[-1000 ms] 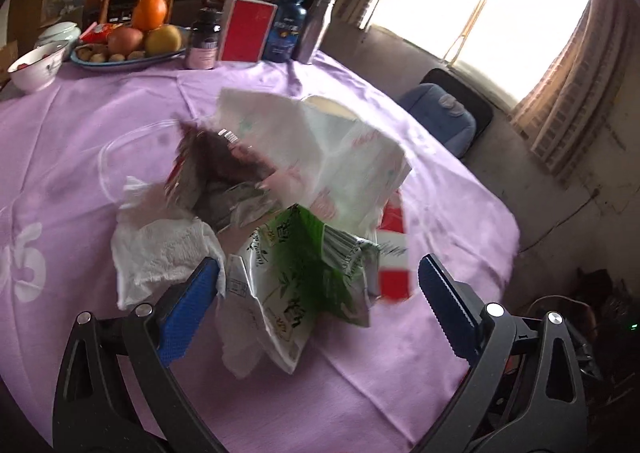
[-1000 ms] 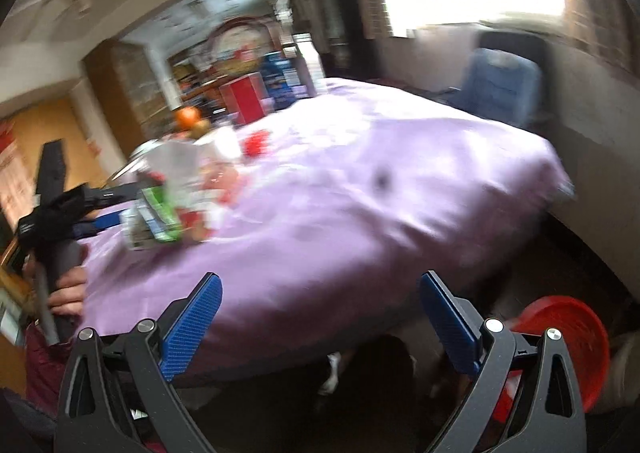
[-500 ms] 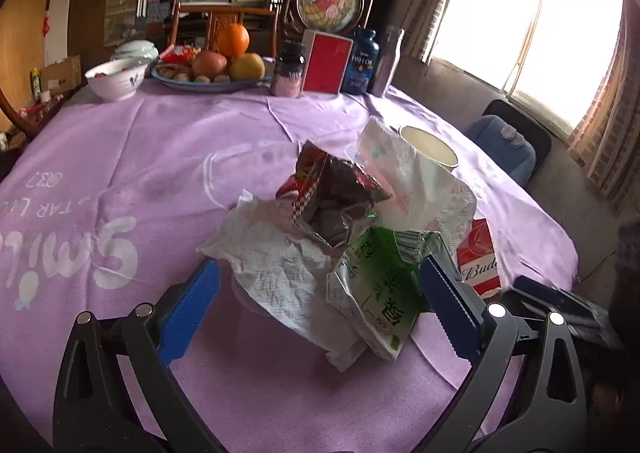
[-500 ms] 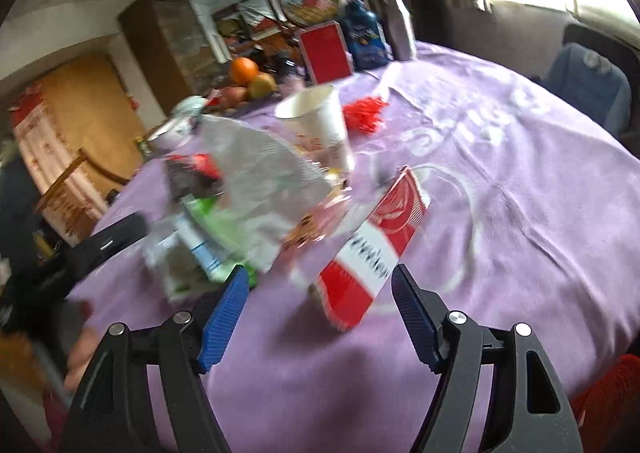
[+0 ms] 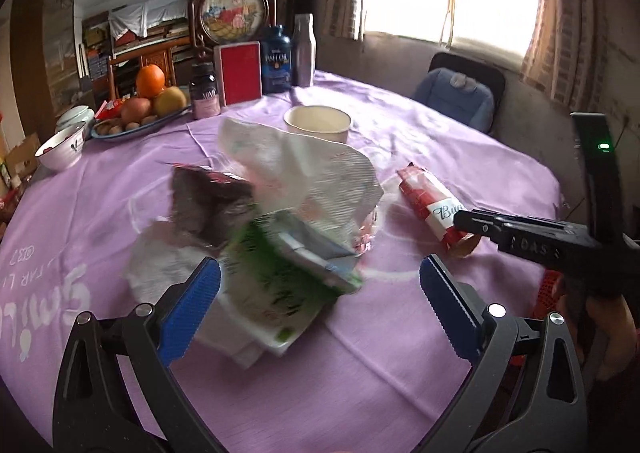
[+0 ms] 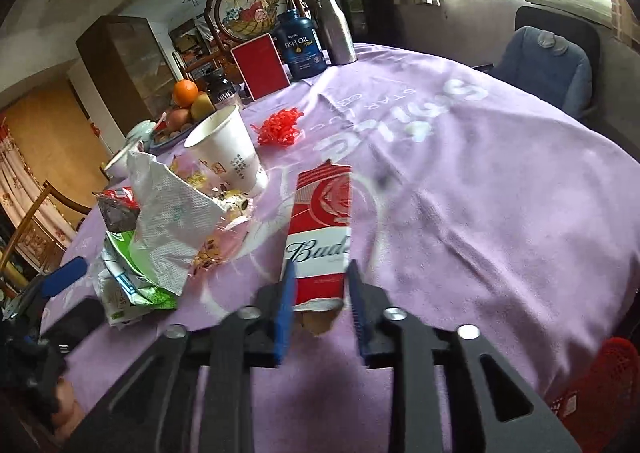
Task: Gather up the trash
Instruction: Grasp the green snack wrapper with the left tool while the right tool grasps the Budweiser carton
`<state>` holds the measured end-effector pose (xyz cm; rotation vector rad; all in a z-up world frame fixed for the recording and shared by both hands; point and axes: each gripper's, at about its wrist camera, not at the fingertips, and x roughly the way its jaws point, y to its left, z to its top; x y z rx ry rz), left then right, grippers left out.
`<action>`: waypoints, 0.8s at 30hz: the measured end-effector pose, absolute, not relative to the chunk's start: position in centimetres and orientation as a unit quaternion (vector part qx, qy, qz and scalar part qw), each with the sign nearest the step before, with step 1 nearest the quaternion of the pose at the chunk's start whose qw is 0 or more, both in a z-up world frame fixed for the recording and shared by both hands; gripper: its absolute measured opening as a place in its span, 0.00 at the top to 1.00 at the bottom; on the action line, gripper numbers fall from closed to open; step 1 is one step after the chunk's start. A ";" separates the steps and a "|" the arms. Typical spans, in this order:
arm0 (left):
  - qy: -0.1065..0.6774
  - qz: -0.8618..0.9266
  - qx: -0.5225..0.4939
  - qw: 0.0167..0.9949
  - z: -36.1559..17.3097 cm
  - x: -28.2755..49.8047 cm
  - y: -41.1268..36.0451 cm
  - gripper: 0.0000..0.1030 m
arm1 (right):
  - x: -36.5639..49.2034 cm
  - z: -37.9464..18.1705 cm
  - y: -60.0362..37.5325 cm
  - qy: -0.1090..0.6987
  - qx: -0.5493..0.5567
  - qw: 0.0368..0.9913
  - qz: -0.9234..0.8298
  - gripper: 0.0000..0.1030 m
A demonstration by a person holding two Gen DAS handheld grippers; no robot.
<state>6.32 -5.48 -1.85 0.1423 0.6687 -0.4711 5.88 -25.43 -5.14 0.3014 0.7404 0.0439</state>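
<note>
From my left gripper [image 5: 318,299], jaws wide and empty over the wrapper pile [image 5: 272,237]; the red carton [image 5: 434,209] lies just beside it. From my right gripper [image 6: 320,303], jaws have just been closing on that carton [image 6: 322,229], pads at its sides; next, I judge, a firm squeeze, then lift

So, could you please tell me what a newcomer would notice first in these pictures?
Probably the red carton lying on the purple tablecloth, its near end between the right gripper's closing jaws. Next, the heap of wrappers mid-table, just ahead of the open left gripper, with a paper cup behind it.
</note>
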 end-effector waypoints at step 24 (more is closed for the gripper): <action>0.312 -0.274 -0.058 0.908 3.0 5.5 -0.6 0.67 | 0.3 -2.0 -25.5 0.277 0.163 0.944 0.080 0.83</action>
